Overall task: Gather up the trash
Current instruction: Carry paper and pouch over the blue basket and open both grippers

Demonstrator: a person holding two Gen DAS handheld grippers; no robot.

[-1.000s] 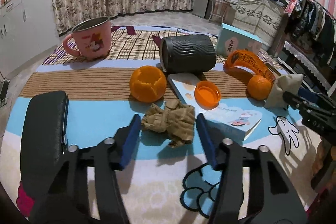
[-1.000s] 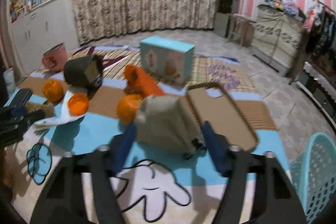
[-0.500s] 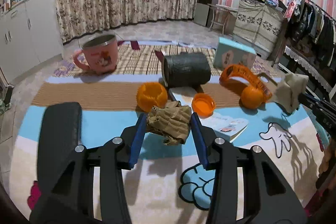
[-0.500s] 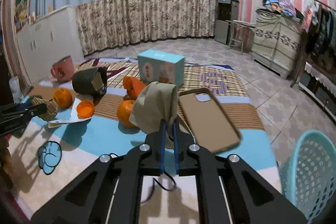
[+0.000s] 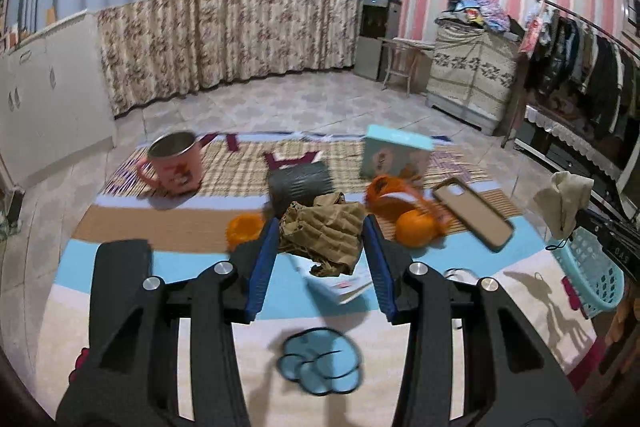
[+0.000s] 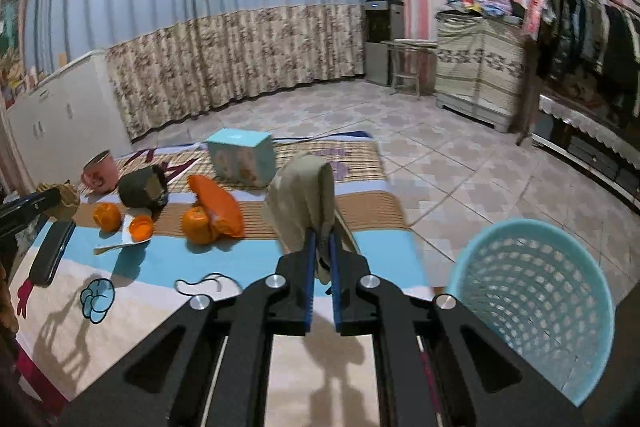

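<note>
Left wrist view: the left tongs (image 5: pixel 320 239) are clamped on a crumpled brown paper wad (image 5: pixel 324 227), lifted above the mat (image 5: pixel 200 269). Behind it lie a pink mug (image 5: pixel 174 163), an orange (image 5: pixel 414 229) and a phone case (image 5: pixel 472 213).

Right wrist view: the right tongs (image 6: pixel 320 259) are pinched together on a beige mask (image 6: pixel 302 199), held up off the mat. A teal basket (image 6: pixel 536 303) stands just to the right on the floor.
</note>
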